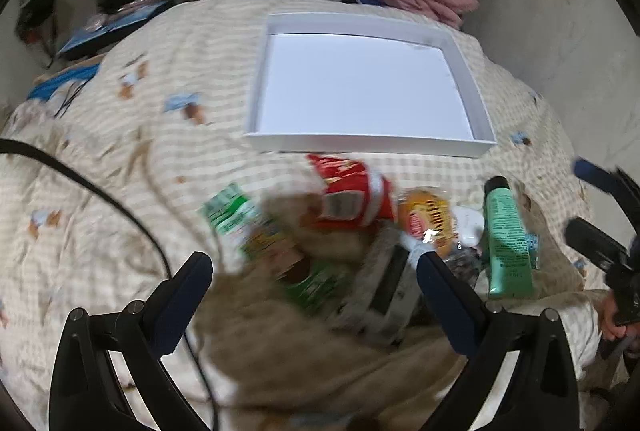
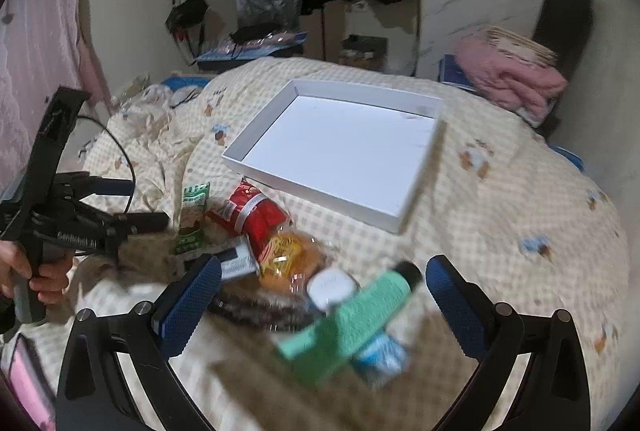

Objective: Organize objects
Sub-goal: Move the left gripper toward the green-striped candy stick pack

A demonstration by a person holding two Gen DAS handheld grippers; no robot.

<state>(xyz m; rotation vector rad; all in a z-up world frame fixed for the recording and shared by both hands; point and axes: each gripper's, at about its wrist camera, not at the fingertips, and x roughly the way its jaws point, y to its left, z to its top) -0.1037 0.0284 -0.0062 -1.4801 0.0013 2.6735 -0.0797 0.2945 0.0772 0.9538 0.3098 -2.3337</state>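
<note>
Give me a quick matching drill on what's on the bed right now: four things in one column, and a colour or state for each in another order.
Things:
1. tray
2. tube
3. snack bag
4. left gripper

Colour or state:
A. red, lying in the pile
B. open, holding nothing
C. white, nothing inside
D. green with a black cap

Pairs: 1-C, 2-D, 3-A, 4-B
</note>
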